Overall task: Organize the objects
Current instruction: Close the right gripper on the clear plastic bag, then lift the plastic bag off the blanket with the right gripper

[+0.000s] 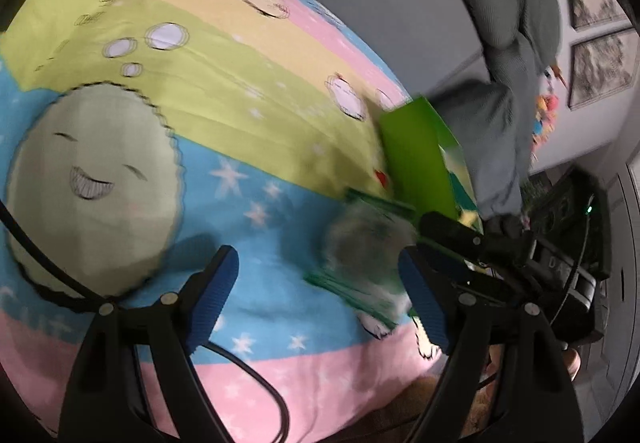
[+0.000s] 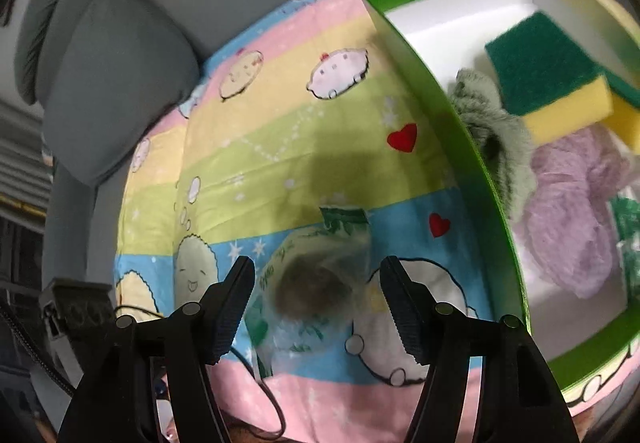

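A clear packet with green print holding a grey scourer (image 2: 316, 283) lies on the pastel cartoon sheet (image 2: 280, 147). My right gripper (image 2: 316, 307) is open, its fingers either side of the packet, just above it. The packet shows blurred in the left wrist view (image 1: 364, 255). My left gripper (image 1: 316, 299) is open and empty over the sheet, left of the packet. The green box (image 2: 464, 147) stands to the right and holds two green-and-yellow sponges (image 2: 556, 83), a green fluffy cloth (image 2: 496, 131) and a purple fluffy cloth (image 2: 572, 203). The box also shows in the left wrist view (image 1: 416, 147).
Grey pillows (image 2: 116, 83) lie at the bed's far side against a grey wall. A black cable (image 1: 240, 367) trails over the sheet near me. The right gripper's black body (image 1: 520, 251) sits right of the packet. Framed pictures (image 1: 600, 59) hang on the wall.
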Available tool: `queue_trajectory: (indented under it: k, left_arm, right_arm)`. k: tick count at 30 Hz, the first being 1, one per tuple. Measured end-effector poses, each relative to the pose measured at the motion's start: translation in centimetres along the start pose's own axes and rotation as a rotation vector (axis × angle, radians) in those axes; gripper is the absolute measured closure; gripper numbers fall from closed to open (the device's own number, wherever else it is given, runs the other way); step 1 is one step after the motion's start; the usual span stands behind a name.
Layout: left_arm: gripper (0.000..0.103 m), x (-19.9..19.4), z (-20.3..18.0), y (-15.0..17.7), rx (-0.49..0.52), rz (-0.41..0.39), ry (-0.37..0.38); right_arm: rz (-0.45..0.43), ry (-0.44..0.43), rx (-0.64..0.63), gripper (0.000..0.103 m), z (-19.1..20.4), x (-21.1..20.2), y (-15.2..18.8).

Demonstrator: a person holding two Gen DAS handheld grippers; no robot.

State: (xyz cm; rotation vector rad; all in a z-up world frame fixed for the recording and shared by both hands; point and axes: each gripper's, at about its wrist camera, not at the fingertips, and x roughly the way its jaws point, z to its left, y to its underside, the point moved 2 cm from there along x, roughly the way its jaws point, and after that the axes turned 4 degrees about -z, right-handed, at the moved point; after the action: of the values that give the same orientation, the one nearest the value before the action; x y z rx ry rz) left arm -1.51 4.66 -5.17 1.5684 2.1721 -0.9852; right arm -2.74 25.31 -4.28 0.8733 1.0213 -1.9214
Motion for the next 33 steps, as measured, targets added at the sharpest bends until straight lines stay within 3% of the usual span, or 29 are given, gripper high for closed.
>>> queue_trajectory:
  k: [5,7,8,10,11,17,33]
  left_arm:
    - [0.022,1.4,-1.9,1.0,0.093,0.027,0.031]
    - [0.023,2.2,-2.4,1.2,0.118,0.037,0.027]
    - [0.023,2.5,-2.6,1.4,0.127,0.038,0.025]
    - [0.026,3.0,-2.7,1.5,0.142,0.036,0.017]
    - [0.034,3.3,-2.8,1.5,0.152,0.035,0.0]
    - [0.034,4.2,-3.4,1.8,0.197,0.013,-0.043]
    - [0.047,4.3,-3.5,2.5,0.264,-0.006,-0.11]
  right_arm:
    - [-0.063,0.024,-0.034,0.038,0.2,-1.0,0.9]
    - [-0.057,0.002,-0.022,0.052,0.1,-0.9,0.9]
    - [-0.055,-0.011,-0.018,0.053,0.1,-0.8,0.9]
    - [-0.046,-0.029,-0.012,0.053,0.0,-0.6,1.0]
    - [-0.034,-0.022,-0.008,0.053,-0.2,-0.3,1.1]
    - [0.024,-0.028,-0.01,0.053,-0.5,1.1,1.7]
    - [0.034,-0.013,-0.01,0.046,-0.9,1.8,2.1]
